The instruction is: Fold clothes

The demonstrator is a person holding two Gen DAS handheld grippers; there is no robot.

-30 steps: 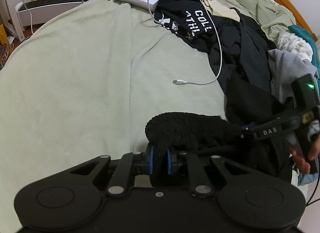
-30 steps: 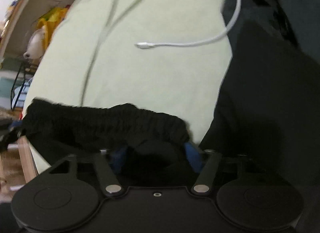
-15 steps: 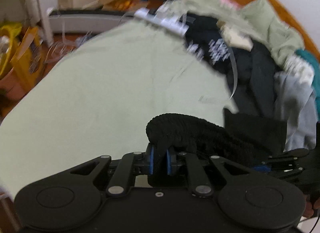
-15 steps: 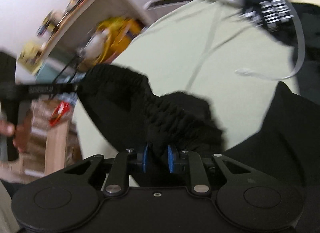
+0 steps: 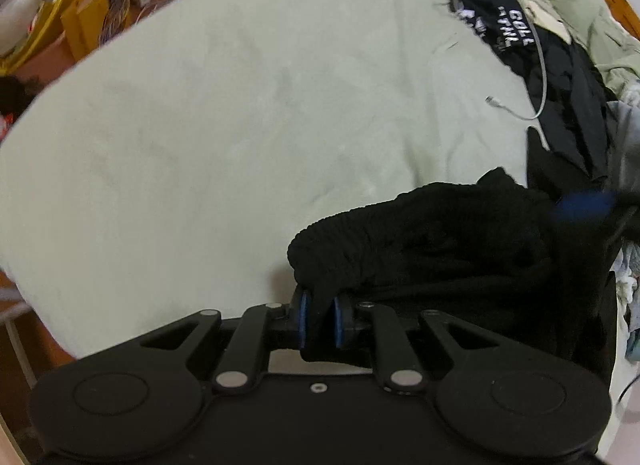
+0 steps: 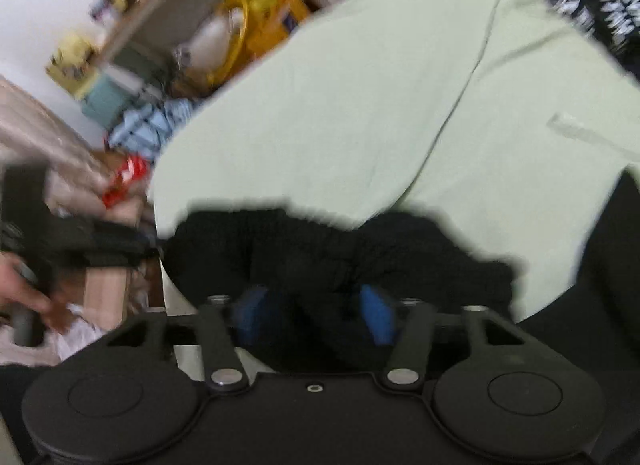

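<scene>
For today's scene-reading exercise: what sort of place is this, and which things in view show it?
Most likely a bedroom: a bed under a green sheet, a pile of clothes on it, and cluttered shelves beside it.

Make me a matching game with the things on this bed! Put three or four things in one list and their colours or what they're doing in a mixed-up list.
Things:
1. left tongs
2. right tongs
3. soft bed blanket
4. thin charging cable

States:
A. pale green
B. white, lying across dark clothes
C. shut on the black ribbed waistband
D. open wide, jaws just opened, black cloth between them

Pairs: 1-C, 2-D, 3-A, 4-B
</scene>
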